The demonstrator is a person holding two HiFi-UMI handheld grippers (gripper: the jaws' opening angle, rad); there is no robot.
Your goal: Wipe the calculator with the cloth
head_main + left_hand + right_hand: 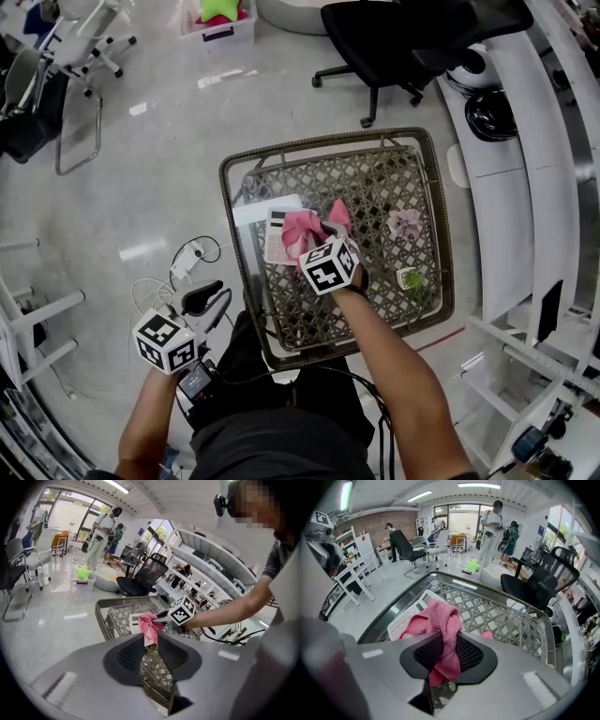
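A white calculator (277,236) lies at the left of a wicker table (234,187) with a glass top. A pink cloth (305,230) is bunched on the calculator's right part. My right gripper (319,236) is shut on this cloth (436,620), which hangs between the pads and drapes over the calculator's keys (397,627). My left gripper (202,309) is held off the table's left side above the floor. It (151,656) is open with nothing between its jaws and looks toward the cloth (149,623) and the calculator (133,620).
A pale crumpled thing (405,223) and a small green plant (412,278) sit on the table's right half. A black office chair (403,37) stands beyond the table. White desks (516,187) run along the right. A power strip with cables (187,258) lies on the floor at left.
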